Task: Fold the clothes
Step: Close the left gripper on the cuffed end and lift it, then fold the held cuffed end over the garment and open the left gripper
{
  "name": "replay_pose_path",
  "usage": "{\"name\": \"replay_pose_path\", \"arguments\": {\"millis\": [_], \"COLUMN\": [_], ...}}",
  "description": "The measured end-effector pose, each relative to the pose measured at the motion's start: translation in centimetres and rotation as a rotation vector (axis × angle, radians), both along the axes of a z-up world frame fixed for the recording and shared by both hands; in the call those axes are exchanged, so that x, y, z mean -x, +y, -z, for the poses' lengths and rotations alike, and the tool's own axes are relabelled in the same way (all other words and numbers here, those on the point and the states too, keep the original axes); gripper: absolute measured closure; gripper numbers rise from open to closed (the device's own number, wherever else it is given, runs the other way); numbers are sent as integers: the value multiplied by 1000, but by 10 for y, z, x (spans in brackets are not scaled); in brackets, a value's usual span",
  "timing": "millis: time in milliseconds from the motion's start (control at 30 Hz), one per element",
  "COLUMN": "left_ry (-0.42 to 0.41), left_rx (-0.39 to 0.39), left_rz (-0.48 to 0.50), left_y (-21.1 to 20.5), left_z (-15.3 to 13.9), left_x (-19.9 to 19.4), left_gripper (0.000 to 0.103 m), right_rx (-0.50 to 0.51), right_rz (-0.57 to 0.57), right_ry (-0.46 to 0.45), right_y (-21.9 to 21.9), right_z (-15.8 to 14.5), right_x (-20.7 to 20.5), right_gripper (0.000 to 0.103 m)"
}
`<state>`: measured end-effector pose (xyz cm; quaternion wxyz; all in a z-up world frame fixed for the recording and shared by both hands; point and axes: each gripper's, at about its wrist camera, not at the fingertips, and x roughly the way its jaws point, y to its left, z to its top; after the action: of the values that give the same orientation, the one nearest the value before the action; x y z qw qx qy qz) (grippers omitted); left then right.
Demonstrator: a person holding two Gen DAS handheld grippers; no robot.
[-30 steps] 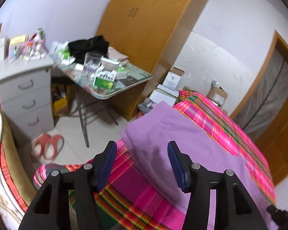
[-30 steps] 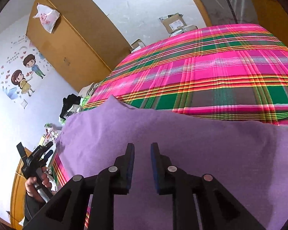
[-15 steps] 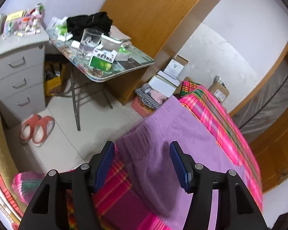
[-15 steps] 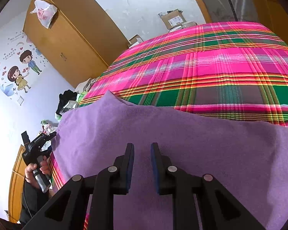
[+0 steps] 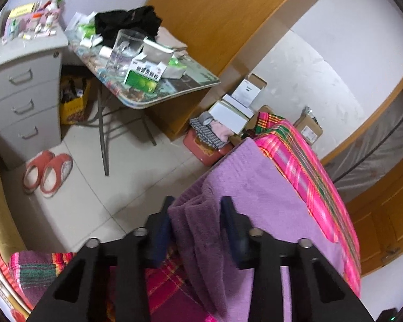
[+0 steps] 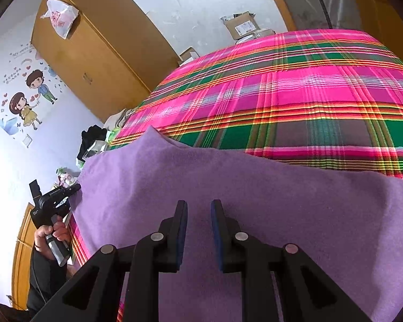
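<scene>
Two grippers worked one purple fleece garment (image 6: 255, 201) spread at the near edge of the plaid bed (image 6: 295, 86). Left gripper (image 5: 197, 230), jaws just closing, pinched a bunched corner; right gripper (image 6: 199, 230) stood slightly apart, its grasp uncertain. Folding was barely begun.

From here I see a small bedroom with white walls (image 5: 322, 61), a pale tiled floor (image 5: 137, 177) and a tall wooden wardrobe (image 5: 228, 18) in the corner. A cluttered folding counter (image 5: 174, 91) stands beside a grey drawer cabinet (image 5: 21, 88), red slippers (image 5: 47, 170) on the floor nearby. Cartoon stickers (image 6: 27, 102) decorate one wall, and the bed's plaid cover (image 6: 295, 99) runs toward a wooden door frame (image 5: 389, 91).
</scene>
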<state>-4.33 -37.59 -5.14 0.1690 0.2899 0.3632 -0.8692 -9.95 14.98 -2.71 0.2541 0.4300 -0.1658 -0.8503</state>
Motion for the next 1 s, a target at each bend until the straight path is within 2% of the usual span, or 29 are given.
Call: {"name": "replay_pose_path", "arguments": {"millis": [67,133,433,767,1000], "left_ry": [5,12,98,230,269], "left_rx": [25,45,148,323,402], "left_rz": [0,0,47,271,478], "left_y": [3,5,29,110,183], "left_z": [-4,-8,-51,-116,-133], "left_x": [0,0,-10,-16,-11], "left_gripper": [81,82,84,84,84], "right_rx": [5,10,34,57,76], "right_rz": [3,7,24,65,76], "right_ry": [6,12,38,102,134], "right_y": [2,3,13,37,50], "right_z": [-2,-4,-12,-31,-38], "right_x": [-2,-3,-11,-29,-45], "right_gripper": [84,84,84,84,84]}}
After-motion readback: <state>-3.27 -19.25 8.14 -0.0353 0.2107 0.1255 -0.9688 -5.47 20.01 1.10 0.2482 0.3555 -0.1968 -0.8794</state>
